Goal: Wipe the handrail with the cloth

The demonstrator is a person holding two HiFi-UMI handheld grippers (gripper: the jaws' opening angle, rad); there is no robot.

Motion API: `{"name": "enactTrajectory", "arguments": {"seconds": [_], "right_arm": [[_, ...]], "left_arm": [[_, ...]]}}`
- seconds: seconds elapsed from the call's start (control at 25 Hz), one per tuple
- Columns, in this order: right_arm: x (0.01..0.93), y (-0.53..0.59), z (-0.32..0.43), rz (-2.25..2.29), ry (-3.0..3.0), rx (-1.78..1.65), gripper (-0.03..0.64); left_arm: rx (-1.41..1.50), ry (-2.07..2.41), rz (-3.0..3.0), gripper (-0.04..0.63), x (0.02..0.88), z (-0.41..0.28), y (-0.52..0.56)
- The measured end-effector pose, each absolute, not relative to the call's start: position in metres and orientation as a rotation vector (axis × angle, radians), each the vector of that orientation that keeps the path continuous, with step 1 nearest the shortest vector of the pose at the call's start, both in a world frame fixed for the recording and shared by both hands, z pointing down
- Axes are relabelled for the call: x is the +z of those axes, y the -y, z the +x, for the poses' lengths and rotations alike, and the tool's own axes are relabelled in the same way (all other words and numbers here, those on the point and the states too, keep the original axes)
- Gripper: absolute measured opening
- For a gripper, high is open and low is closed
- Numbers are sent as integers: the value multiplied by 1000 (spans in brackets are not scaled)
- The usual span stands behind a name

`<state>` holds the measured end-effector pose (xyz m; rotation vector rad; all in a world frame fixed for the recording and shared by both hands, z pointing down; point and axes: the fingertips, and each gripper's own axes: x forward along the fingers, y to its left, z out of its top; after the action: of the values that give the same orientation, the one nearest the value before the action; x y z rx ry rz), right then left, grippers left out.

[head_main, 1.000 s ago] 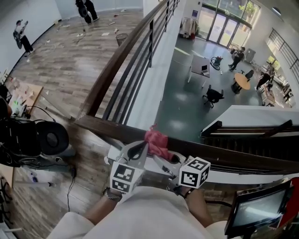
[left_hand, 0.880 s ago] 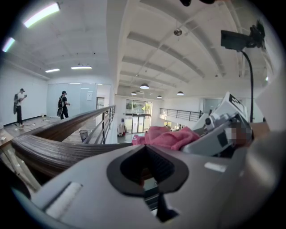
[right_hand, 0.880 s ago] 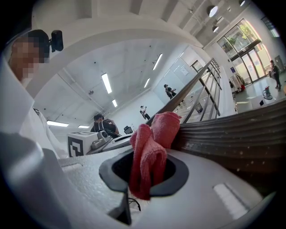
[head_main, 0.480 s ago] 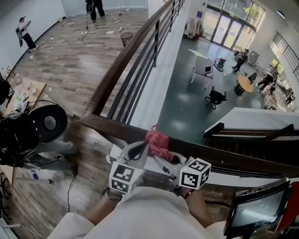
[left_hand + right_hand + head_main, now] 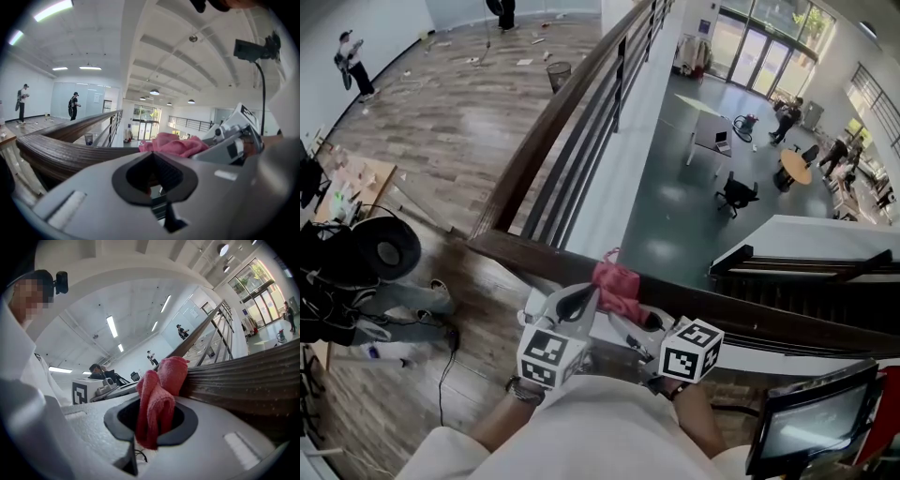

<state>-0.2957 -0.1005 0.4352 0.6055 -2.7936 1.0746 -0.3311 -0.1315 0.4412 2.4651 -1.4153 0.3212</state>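
The soft pink cloth (image 5: 157,399) is pinched tight in the right gripper (image 5: 630,323) & pressed on the dark brown wooden handrail (image 5: 520,255), prob. so it can be rubbed along. The left gripper (image 5: 575,302) is closed w/ nothing inside, just beside.

Left gripper (image 5: 580,298) and right gripper (image 5: 623,323) have grey-white plastic shells. Each carries 1 black-and-white marker cube (image 5: 691,349). Shirt (image 5: 600,431) is pale cream.
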Motion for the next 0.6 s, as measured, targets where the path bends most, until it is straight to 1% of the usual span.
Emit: {"name": "enactTrajectory", "arguments": {"seconds": [0.6], "right_arm": [[436, 100, -314, 610, 2788, 1067, 61]], "left_arm": [[319, 1466, 2430, 5, 439, -349, 130]]}}
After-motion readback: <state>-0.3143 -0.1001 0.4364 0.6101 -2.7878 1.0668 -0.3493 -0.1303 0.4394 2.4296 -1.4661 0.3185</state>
